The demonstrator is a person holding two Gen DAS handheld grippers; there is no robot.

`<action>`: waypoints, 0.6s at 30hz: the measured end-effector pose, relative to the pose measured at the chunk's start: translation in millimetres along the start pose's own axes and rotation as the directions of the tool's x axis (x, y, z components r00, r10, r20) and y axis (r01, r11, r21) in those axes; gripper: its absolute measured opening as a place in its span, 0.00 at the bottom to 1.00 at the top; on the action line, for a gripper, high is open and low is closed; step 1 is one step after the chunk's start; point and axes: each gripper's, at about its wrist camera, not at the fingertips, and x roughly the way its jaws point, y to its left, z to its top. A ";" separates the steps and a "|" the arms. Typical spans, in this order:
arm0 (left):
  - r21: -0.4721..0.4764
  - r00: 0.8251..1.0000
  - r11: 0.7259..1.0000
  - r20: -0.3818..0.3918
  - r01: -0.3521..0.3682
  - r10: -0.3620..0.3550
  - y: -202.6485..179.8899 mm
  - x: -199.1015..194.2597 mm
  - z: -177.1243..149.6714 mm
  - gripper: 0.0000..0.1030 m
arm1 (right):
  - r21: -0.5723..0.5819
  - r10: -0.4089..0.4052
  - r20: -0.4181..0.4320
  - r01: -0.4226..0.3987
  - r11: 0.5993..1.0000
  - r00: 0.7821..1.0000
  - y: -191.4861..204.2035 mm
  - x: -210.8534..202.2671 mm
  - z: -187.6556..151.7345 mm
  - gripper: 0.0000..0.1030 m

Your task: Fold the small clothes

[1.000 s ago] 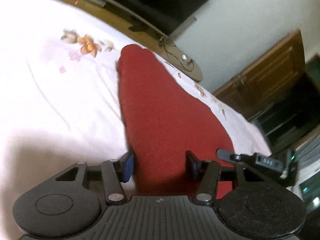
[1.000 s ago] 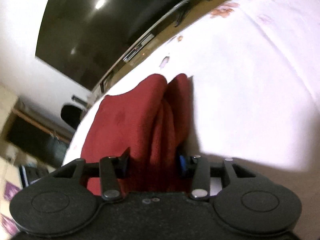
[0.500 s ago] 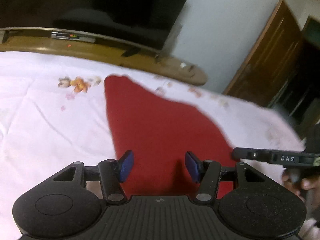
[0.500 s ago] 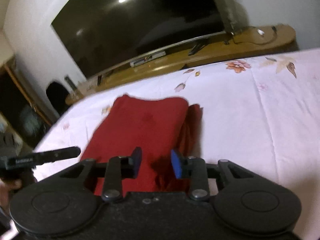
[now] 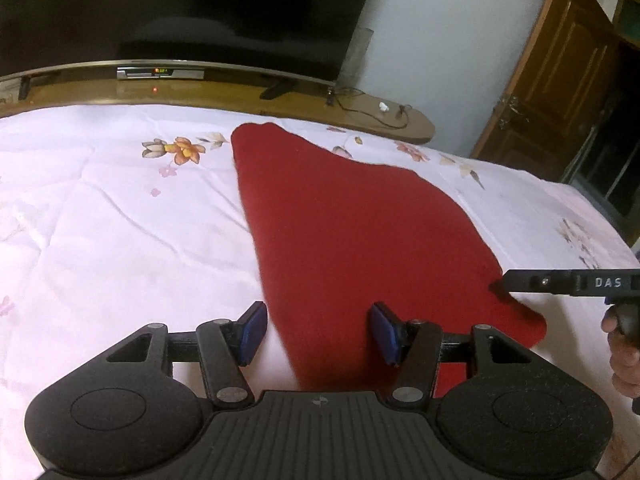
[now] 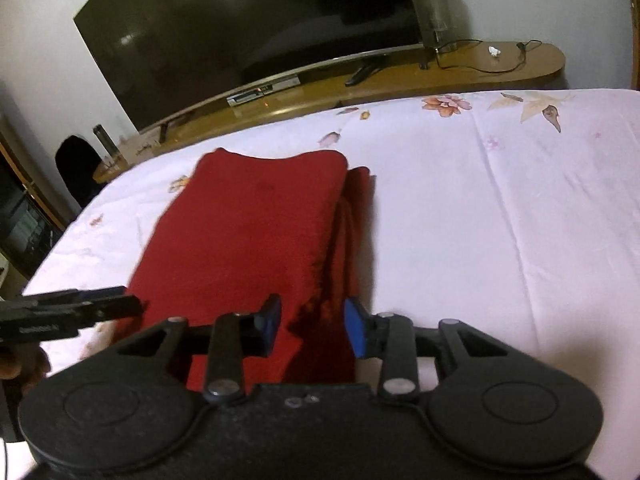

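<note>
- A large dark television (image 6: 248, 36) stands on a curved wooden shelf (image 6: 500, 68)
- A silver set-top box (image 5: 160, 73) sits under the screen
- A black cable (image 6: 480, 66) trails across the shelf
- A pink floral bedsheet (image 5: 100, 216) covers the bed
- A brown wooden door (image 5: 560, 80) stands at the right

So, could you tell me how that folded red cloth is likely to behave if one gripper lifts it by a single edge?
The red cloth would probably go floppy: it lies flat in soft layers on the bedsheet. The fold would likely fall open, since loose layers show along its right side. Its fuzzy surface suggests it should not slip easily.
</note>
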 end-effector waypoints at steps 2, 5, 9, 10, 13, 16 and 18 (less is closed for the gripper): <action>-0.003 1.000 1.000 -0.015 -0.005 0.005 0.7 2.2 -4.1 0.54 | 0.003 0.008 -0.007 -0.008 1.000 1.000 3.9 -4.2 -5.0 0.38; -0.012 0.999 1.000 -0.036 -0.002 0.001 2.6 7.4 -12.5 0.54 | -0.010 -0.033 -0.058 0.033 0.999 0.998 6.7 10.1 -15.6 0.36; -0.024 0.999 1.000 -0.038 0.003 -0.004 4.2 4.9 -17.4 0.54 | 0.027 -0.053 -0.067 0.055 0.998 0.996 -2.4 18.5 -25.6 0.42; -0.031 0.999 1.000 -0.039 0.006 -0.008 4.4 3.4 -17.4 0.54 | 0.041 -0.048 -0.069 0.051 0.998 0.996 -3.7 18.2 -25.0 0.42; -0.026 0.999 1.000 -0.031 0.009 -0.010 2.1 -4.1 -18.3 0.54 | 0.029 -0.042 -0.061 0.043 0.999 0.997 1.1 10.7 -23.0 0.43; -0.017 0.999 1.000 -0.031 0.005 -0.006 -1.7 -8.8 -23.0 0.54 | 0.013 -0.035 -0.045 0.035 0.999 0.998 6.2 0.7 -25.7 0.43; -0.016 0.999 1.000 -0.048 -0.006 0.006 -2.8 -6.3 -28.5 0.54 | 0.007 -0.041 -0.051 0.042 0.999 0.998 5.9 1.6 -29.6 0.43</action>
